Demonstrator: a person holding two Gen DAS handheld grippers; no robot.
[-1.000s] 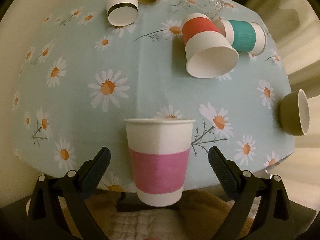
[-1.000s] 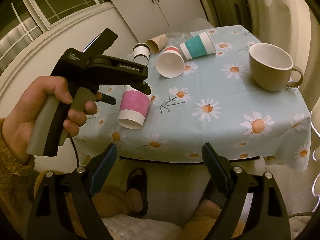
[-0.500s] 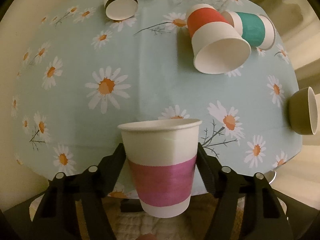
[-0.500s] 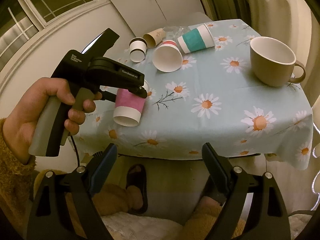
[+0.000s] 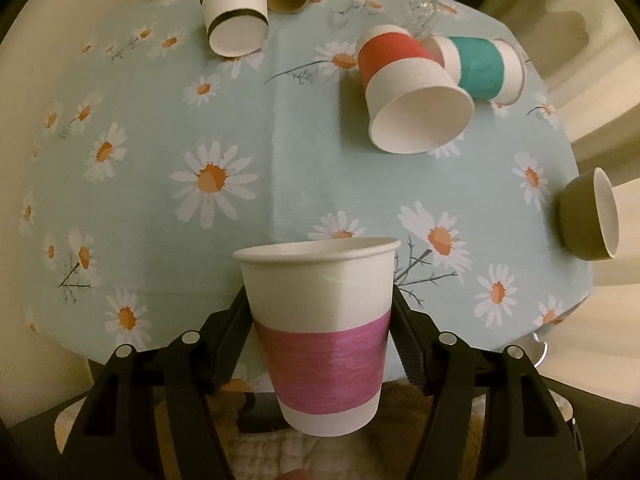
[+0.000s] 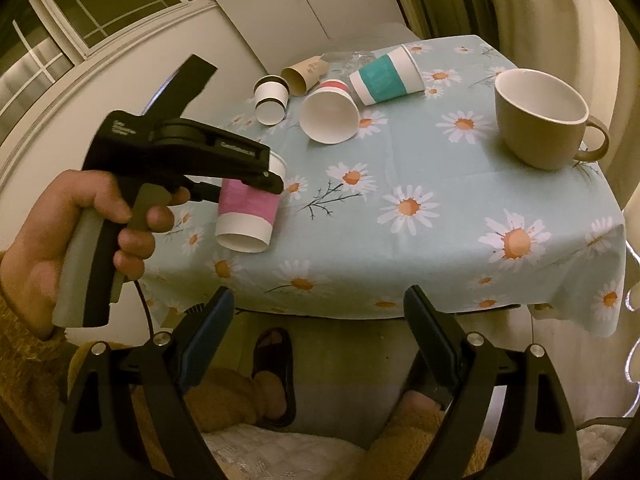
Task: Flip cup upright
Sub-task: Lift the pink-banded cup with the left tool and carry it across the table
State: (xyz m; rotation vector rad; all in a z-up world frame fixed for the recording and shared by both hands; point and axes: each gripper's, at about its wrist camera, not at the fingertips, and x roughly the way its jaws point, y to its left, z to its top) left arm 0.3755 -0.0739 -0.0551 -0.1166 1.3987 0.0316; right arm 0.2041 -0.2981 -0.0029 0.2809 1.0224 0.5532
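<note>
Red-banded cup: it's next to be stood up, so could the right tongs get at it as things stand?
Probably yes. The right tongs hang open and empty off the table's near edge, and the red-banded cup lies on its side, mouth toward them, across bare tablecloth; only the teal-banded cup crowds its far side.

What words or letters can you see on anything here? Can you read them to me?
Top of the left gripper, pale print on the black arm: too blurred to read here.
Rear of the same tool: two small lines of print, too small to read.
Brown paper cup lying on its side: a faint scribble, unreadable.
Pink-banded cup and the other cups: no words.
</note>
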